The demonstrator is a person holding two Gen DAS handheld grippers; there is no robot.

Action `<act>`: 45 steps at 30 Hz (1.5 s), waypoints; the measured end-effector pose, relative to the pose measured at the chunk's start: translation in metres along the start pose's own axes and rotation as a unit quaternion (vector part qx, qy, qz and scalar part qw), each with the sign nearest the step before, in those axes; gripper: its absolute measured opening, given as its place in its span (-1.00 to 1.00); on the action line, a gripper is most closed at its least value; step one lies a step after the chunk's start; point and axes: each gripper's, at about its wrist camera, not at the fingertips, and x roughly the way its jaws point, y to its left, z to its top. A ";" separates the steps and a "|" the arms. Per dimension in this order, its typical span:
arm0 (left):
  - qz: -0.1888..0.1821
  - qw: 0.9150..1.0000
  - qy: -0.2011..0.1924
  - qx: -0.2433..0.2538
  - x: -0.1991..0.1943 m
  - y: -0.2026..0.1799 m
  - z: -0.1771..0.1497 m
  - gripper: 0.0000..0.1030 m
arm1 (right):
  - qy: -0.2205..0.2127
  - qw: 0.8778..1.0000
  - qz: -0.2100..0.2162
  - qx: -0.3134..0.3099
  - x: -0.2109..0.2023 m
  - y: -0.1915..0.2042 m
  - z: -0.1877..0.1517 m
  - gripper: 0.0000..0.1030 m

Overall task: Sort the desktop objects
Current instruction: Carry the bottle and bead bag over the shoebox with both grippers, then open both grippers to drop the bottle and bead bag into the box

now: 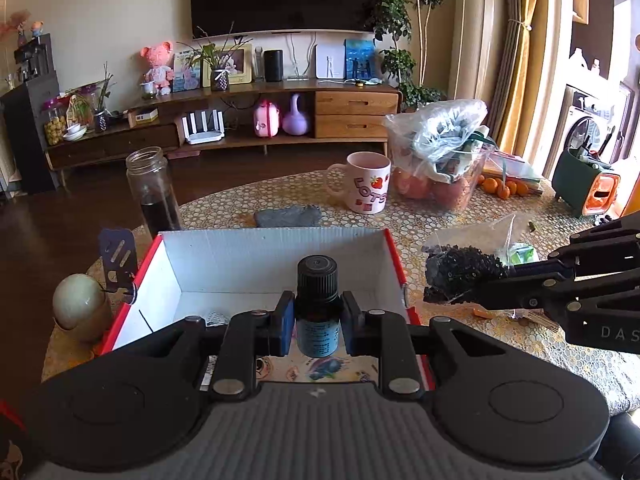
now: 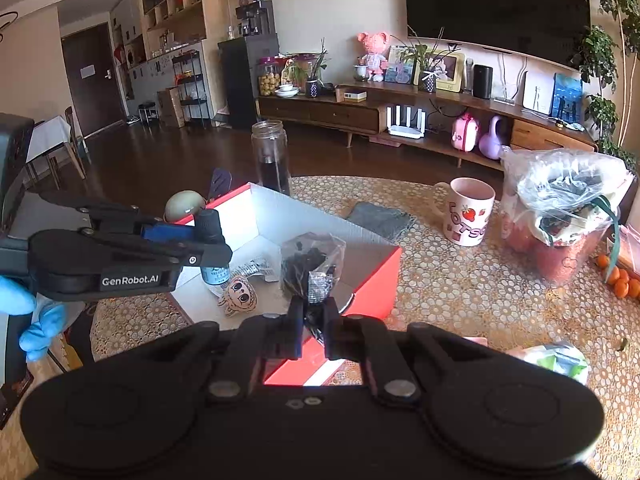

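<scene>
My left gripper [image 1: 317,322] is shut on a small blue bottle [image 1: 317,280] with a black ribbed cap, held upright over the near part of the red box [image 1: 394,256] with a white inside. In the right wrist view the same left gripper [image 2: 206,240] and bottle [image 2: 216,276] hang over the box's left end. My right gripper [image 2: 313,320] is shut on the neck of a clear bag of small black pieces [image 2: 310,260], above the box's [image 2: 376,276] near right wall. A cartoon sticker figure [image 2: 238,296] and a foil packet [image 2: 256,270] lie in the box.
On the patterned table stand a pink mug [image 1: 370,188], a glass jar [image 1: 152,192], a grey cloth [image 1: 288,216], a plastic bag of fruit [image 1: 440,152], loose oranges [image 1: 504,188] and a pale egg-shaped stone [image 1: 78,304]. A blue-gloved hand [image 2: 36,320] holds the left gripper.
</scene>
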 end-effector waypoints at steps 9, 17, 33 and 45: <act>0.017 1.000 0.018 -0.013 0.028 0.037 0.005 -0.56 | 0.019 1.000 0.012 -0.009 0.034 0.021 0.012 -0.83; 0.041 0.998 0.040 -0.019 0.063 0.066 0.005 -0.56 | 0.050 0.998 0.016 -0.017 0.073 0.037 0.019 -0.83; 0.074 0.992 0.103 -0.002 0.139 0.086 0.007 -0.55 | 0.116 0.993 -0.004 -0.024 0.147 0.049 0.016 -0.83; 0.084 0.982 0.166 0.034 0.176 0.078 0.003 -0.55 | 0.143 0.989 -0.009 -0.041 0.173 0.057 0.013 -0.83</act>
